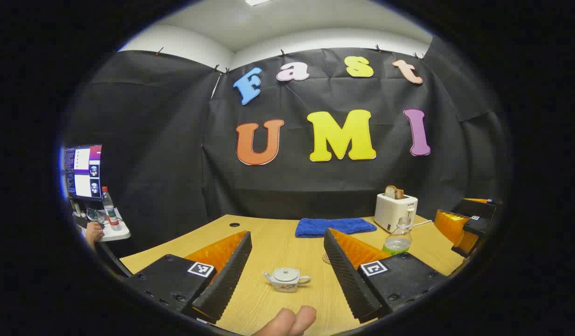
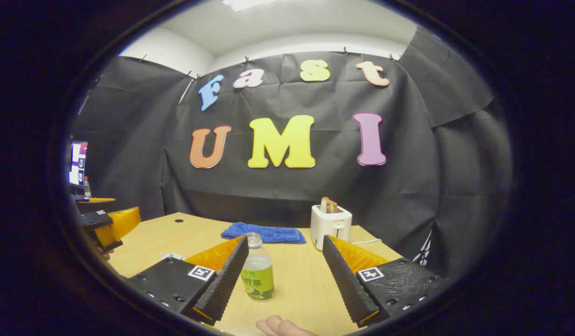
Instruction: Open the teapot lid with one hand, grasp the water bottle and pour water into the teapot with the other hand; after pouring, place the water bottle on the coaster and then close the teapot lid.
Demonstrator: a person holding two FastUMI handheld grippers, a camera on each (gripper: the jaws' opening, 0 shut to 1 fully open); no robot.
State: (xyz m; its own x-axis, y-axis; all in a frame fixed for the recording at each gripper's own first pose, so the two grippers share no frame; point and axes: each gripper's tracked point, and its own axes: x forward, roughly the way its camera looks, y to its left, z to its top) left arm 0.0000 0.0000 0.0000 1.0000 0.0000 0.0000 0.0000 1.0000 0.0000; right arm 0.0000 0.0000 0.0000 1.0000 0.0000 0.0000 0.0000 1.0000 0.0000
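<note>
The left gripper (image 1: 287, 268) has two long wedge-shaped fingers (image 1: 226, 273) with finely ribbed inner faces, each set on a flat, pebbled block studded with small screws and carrying a square black-and-white marker (image 1: 201, 269). The right gripper (image 2: 284, 275) is built the same way, with the same ribbed fingers (image 2: 224, 277), screw-dotted blocks and a square marker (image 2: 370, 274) on each. A bare fingertip (image 1: 292, 322) pokes up under the left one, and part of a bare hand (image 2: 280, 326) under the right.

The small white teapot (image 1: 286, 279) stood upright on the tabletop (image 1: 278, 247) with its lid (image 1: 285, 272) seated, spout left and handle right, while the uncapped clear water bottle (image 2: 258, 268), green-labelled and partly filled, stood upright well apart from it.
</note>
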